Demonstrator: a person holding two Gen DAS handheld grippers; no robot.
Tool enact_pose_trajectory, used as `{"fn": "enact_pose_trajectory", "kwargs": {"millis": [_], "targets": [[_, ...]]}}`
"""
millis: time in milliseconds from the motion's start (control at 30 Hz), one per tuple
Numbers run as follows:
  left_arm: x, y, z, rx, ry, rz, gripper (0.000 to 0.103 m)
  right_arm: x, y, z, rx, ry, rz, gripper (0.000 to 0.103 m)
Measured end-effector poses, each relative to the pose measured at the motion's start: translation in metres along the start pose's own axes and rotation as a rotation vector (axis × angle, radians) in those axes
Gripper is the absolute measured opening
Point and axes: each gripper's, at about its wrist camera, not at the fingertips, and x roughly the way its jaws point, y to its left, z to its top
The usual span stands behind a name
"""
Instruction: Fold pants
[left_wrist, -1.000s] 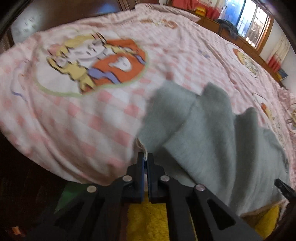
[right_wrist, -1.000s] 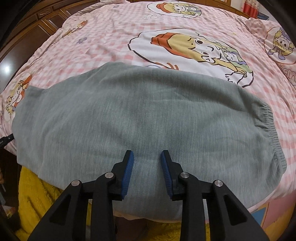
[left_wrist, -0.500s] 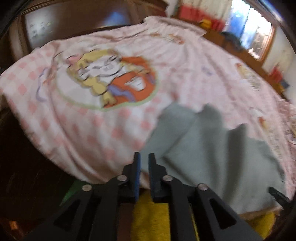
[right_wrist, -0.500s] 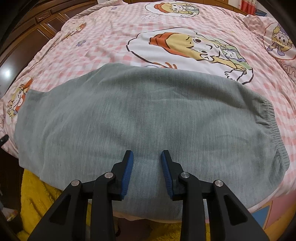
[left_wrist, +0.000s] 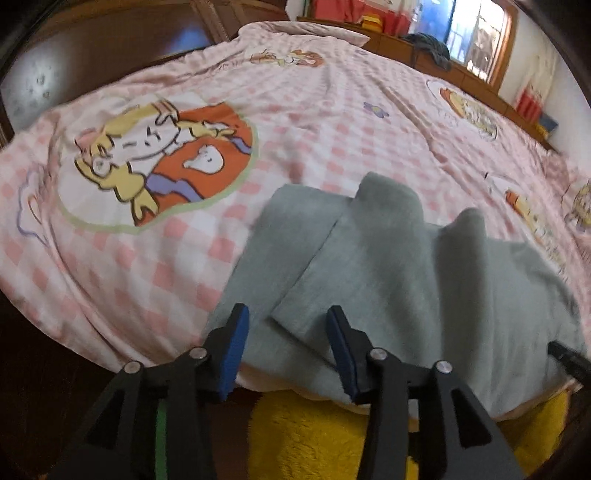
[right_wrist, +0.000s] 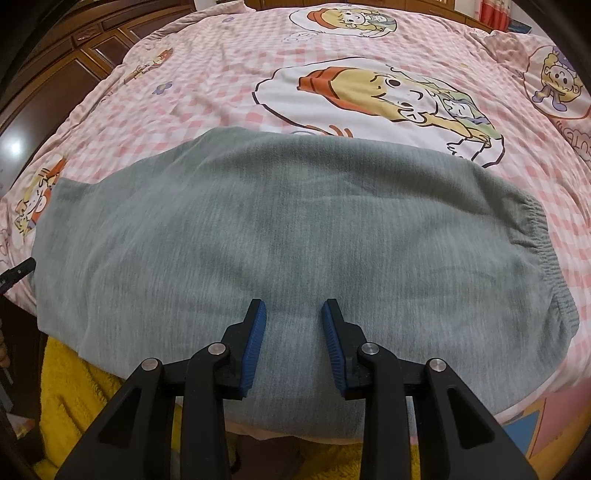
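At the near edge of the bed (right_wrist: 229, 85), grey pants (right_wrist: 295, 236) lie flat across the pink checked cover, folded leg on leg, cuffs at left, elastic waistband (right_wrist: 539, 236) at right. Left gripper (left_wrist: 286, 343): jaws opening, moderately wide, poised over the cuff end (left_wrist: 295, 258); nothing between the pads, cloth lies below them. Right gripper (right_wrist: 291, 332): jaws part-open, empty, hovering above the pants' near edge at mid-length. Judgement: lengthwise fold looks done and the cuff end has been let go; the crosswise fold is not yet started. Next move likely calls for pinching both cuff layers together, lifting and carrying them rightward onto the waistband, keeping edges aligned.
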Motion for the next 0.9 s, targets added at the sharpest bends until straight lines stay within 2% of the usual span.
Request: {"fn": "enact_pose_trajectory", "kwargs": {"millis": [133, 267, 333, 400, 467, 567, 633, 833, 900], "targets": [[0.0, 0.0, 0.001, -0.046, -0.004, -0.098, 0.046, 0.0, 0.0, 0.0, -0.002, -0.001, 0.0, 0.033], [0.0, -0.01, 0.001, -0.017, -0.012, -0.081, 0.044, 0.0, 0.0, -0.001, 0.0, -0.002, 0.004, 0.033], [0.002, -0.016, -0.001, 0.001, -0.01, -0.064, 0.034, 0.0, -0.001, -0.001, 0.002, -0.004, 0.006, 0.033], [0.004, -0.019, -0.001, 0.011, -0.009, -0.037, 0.016, 0.0, -0.001, -0.001, 0.003, -0.006, 0.006, 0.033], [0.001, -0.019, -0.002, 0.006, -0.017, -0.037, 0.007, 0.0, -0.001, -0.001, 0.001, -0.005, 0.005, 0.033], [-0.017, -0.016, -0.001, -0.007, -0.07, -0.065, 0.005, 0.001, 0.0, 0.0, 0.0, -0.006, 0.006, 0.033], [-0.025, -0.012, 0.001, -0.006, -0.092, -0.033, 0.004, 0.0, 0.0, -0.001, 0.001, -0.007, 0.005, 0.033], [-0.032, 0.007, 0.002, -0.039, -0.105, 0.047, 0.001, 0.0, 0.001, -0.001, 0.001, -0.012, 0.003, 0.034], [-0.027, 0.014, 0.002, -0.054, -0.08, 0.019, 0.001, 0.0, 0.001, -0.001, 0.0, -0.012, 0.003, 0.034]]}}
